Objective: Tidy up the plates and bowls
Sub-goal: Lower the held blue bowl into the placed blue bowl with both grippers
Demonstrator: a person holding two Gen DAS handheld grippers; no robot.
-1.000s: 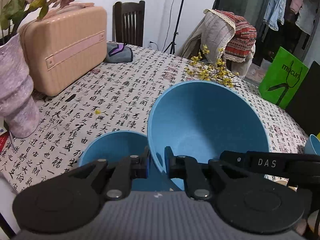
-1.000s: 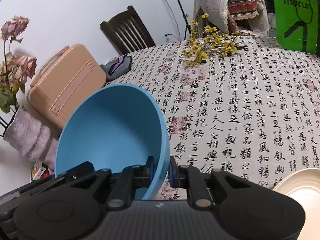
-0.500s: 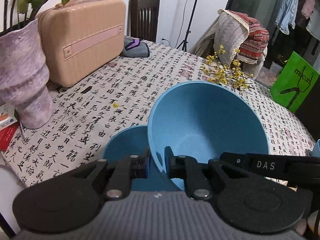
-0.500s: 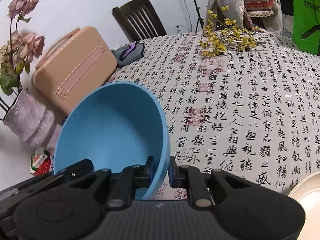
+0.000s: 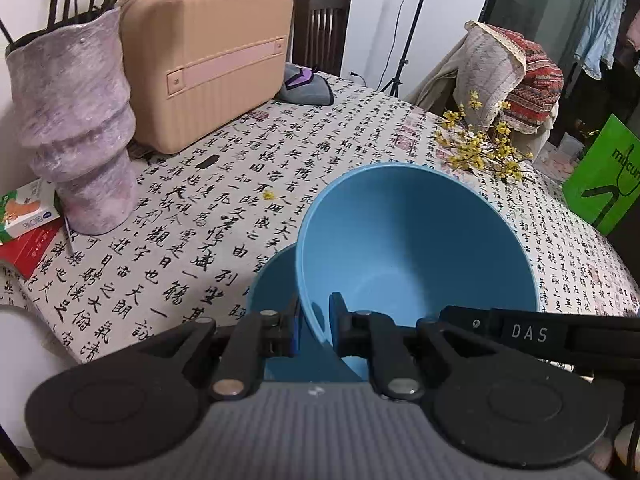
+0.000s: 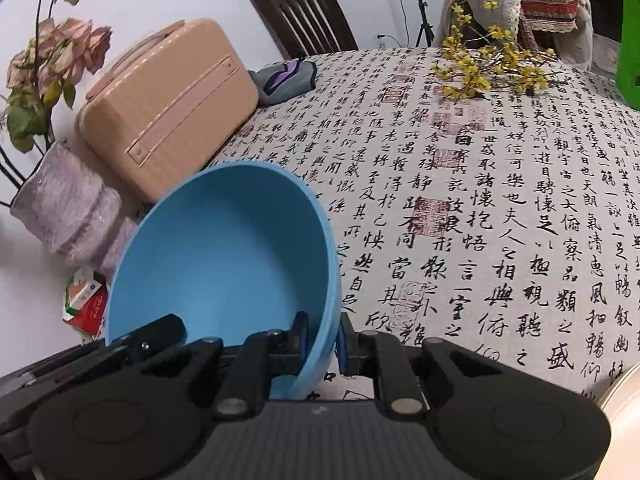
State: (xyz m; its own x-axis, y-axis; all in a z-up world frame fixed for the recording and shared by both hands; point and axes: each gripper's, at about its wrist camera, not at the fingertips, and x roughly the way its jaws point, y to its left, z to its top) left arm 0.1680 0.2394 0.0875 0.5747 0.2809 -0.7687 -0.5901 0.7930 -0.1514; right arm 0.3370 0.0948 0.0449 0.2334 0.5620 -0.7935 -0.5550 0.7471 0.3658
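Both grippers — one blue bowl

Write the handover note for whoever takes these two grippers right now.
Left gripper: shut on the large blue bowl's near rim.
Right gripper: shut on the same bowl's rim at another spot; both carry it, tilted, above the table.
Second blue bowl: directly beneath the carried one, mostly hidden.
Cream plate: at the right edge of the right wrist view, untouched.
Done: the large bowl is lifted and held over the other.
Left: probably nest the bowls, release both grips, then deal with the plate.
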